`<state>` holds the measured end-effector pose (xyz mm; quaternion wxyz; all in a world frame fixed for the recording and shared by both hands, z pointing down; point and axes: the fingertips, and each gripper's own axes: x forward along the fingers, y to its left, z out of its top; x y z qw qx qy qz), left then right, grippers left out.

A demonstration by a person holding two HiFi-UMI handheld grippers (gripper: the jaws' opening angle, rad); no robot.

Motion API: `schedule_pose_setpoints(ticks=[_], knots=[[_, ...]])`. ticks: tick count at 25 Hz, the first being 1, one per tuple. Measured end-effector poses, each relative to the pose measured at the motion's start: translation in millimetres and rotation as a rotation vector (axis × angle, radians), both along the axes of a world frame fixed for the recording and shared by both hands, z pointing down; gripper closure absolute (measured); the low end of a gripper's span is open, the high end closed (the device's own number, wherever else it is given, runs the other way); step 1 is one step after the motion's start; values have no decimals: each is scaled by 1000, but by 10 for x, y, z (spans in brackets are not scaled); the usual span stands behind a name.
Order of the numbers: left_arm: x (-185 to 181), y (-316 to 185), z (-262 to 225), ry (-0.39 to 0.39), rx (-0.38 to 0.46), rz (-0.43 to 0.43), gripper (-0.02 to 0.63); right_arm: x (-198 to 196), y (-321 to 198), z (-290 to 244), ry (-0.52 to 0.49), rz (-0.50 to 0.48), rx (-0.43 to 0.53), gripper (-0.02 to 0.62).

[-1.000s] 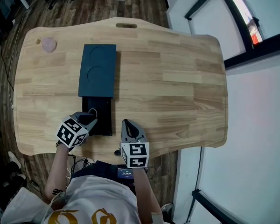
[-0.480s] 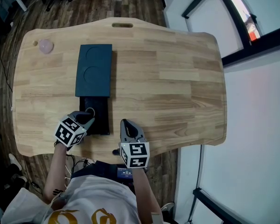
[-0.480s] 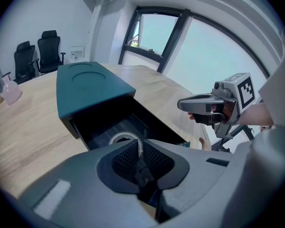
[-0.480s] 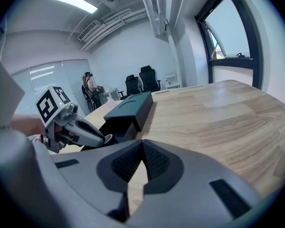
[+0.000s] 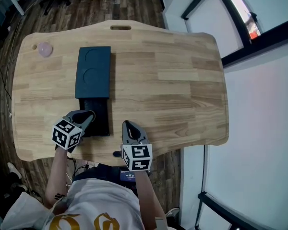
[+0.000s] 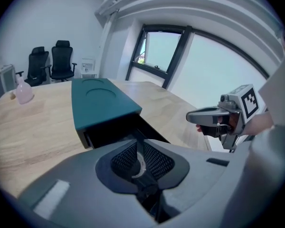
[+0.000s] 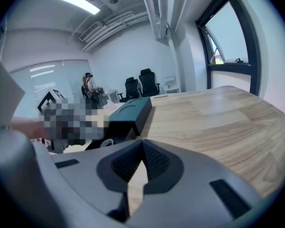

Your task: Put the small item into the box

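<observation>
A dark teal box (image 5: 92, 72) lies on the wooden table (image 5: 173, 80), with its black drawer (image 5: 101, 116) slid out toward me. My left gripper (image 5: 86, 115) is at the drawer's near left corner, shut on a small pale ring (image 6: 138, 163) pinched between its pads. In the left gripper view the box (image 6: 102, 101) and its open drawer mouth are just ahead of the jaws. My right gripper (image 5: 128, 126) is shut and empty, right of the drawer near the table's front edge. The ring (image 7: 106, 142) also shows in the right gripper view, left of the box (image 7: 133, 110).
A small pink bottle (image 5: 44, 49) stands at the table's far left corner, also seen as the bottle (image 6: 23, 91) in the left gripper view. Office chairs (image 6: 54, 63) stand beyond the table. A window wall runs along the right side.
My left gripper has shifted slightly left and toward me at the drawer's edge, still holding the ring. The right gripper has barely moved.
</observation>
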<state>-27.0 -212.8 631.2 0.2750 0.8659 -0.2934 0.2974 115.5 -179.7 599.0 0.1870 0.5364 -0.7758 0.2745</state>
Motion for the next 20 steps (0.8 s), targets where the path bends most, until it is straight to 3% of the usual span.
schedule_pose_setpoints(ticks=[9, 11, 20], knots=[[78, 20, -493, 121, 87, -43, 577, 0, 235, -409, 29, 8, 80, 591], [88, 70, -615, 148, 106, -52, 603, -15, 291, -511, 33, 15, 103, 591], [98, 232, -1246, 279, 262, -101, 603, -106, 384, -983, 50, 41, 226, 591]])
